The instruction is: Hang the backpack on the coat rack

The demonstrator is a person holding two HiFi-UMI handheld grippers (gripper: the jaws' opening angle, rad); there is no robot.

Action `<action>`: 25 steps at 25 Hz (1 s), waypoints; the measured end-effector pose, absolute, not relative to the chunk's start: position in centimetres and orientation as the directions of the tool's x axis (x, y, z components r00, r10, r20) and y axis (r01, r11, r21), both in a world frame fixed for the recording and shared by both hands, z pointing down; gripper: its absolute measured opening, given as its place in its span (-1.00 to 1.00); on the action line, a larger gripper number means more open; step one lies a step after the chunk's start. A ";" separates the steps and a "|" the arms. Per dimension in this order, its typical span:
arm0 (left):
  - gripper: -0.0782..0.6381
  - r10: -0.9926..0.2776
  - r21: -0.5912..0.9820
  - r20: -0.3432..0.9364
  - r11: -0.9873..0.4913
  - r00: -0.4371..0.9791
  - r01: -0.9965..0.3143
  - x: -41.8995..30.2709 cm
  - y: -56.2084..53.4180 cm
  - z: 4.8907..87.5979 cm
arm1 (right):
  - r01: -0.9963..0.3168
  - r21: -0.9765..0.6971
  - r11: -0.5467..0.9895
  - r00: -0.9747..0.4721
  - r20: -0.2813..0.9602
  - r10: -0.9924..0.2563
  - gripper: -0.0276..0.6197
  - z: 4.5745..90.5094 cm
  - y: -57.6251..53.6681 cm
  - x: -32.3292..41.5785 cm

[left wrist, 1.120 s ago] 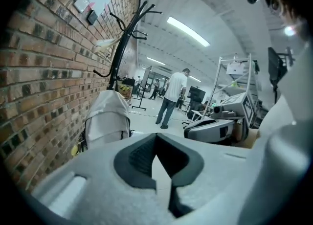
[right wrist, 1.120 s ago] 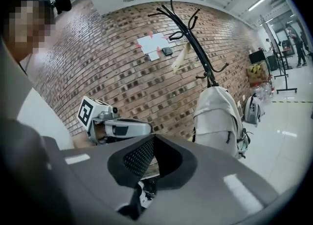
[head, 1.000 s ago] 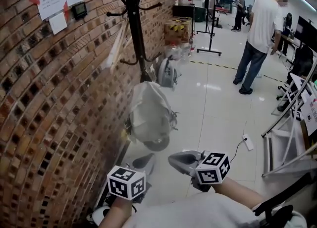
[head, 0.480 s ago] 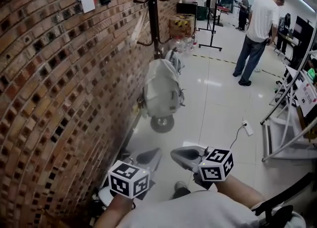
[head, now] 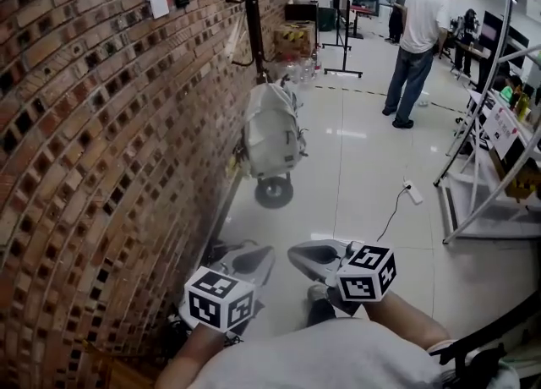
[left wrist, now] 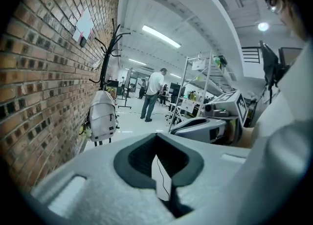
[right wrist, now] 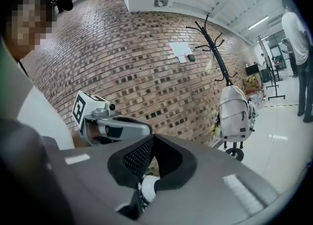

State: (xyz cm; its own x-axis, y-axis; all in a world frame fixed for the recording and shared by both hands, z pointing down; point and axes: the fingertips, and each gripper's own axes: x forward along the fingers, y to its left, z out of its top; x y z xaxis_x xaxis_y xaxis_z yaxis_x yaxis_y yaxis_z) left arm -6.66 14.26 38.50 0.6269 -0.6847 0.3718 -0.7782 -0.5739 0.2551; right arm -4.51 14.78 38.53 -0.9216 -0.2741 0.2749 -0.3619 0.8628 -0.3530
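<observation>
A light grey backpack [head: 269, 129] hangs low against the pole of the black coat rack [head: 252, 15], its bottom just above the rack's round base [head: 274, 191]. It also shows in the left gripper view, backpack [left wrist: 102, 116] on rack [left wrist: 106, 48], and in the right gripper view, backpack [right wrist: 234, 114] on rack [right wrist: 215, 48]. My left gripper [head: 254, 259] and right gripper [head: 306, 254] sit side by side close to my body, well short of the backpack. Both are shut, with nothing between the jaws.
A brick wall [head: 93, 150] runs along the left. A white metal shelf frame [head: 473, 167] stands at the right, and a power strip with its cable [head: 412, 193] lies on the floor. People [head: 414, 41] stand at the back, near a cardboard box [head: 296, 41].
The backpack and rack have become smaller and farther off as I backed away along the wall. Both grippers stayed shut and low in front of me.
</observation>
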 end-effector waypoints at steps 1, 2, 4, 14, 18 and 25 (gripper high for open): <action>-0.78 -0.682 0.253 0.372 -0.578 0.630 -0.776 -6.6 14.8 38.5 | -0.365 -0.352 0.862 -0.921 0.272 -0.279 -0.91 38.4 15.3 -4.5; -0.78 -0.680 0.252 0.372 -0.581 0.632 -0.774 -6.6 15.2 38.5 | -0.369 -0.349 0.862 -0.920 0.271 -0.284 -0.91 38.3 15.8 -4.4; -0.78 -0.677 0.250 0.373 -0.586 0.635 -0.771 -6.5 16.1 38.6 | -0.376 -0.343 0.861 -0.917 0.271 -0.293 -0.91 38.3 16.7 -4.3; -0.78 -0.664 0.247 0.379 -0.599 0.645 -0.762 -6.3 18.5 39.0 | -0.393 -0.333 0.857 -0.909 0.278 -0.309 -0.91 38.7 18.9 -4.3; -0.78 -0.666 0.248 0.379 -0.596 0.643 -0.763 -6.4 18.5 39.1 | -0.394 -0.333 0.857 -0.909 0.280 -0.309 -0.91 38.9 18.9 -4.2; -0.78 -0.663 0.259 0.385 -0.590 0.642 -0.765 -6.4 18.4 39.5 | -0.395 -0.340 0.854 -0.908 0.288 -0.305 -0.91 39.1 18.7 -4.1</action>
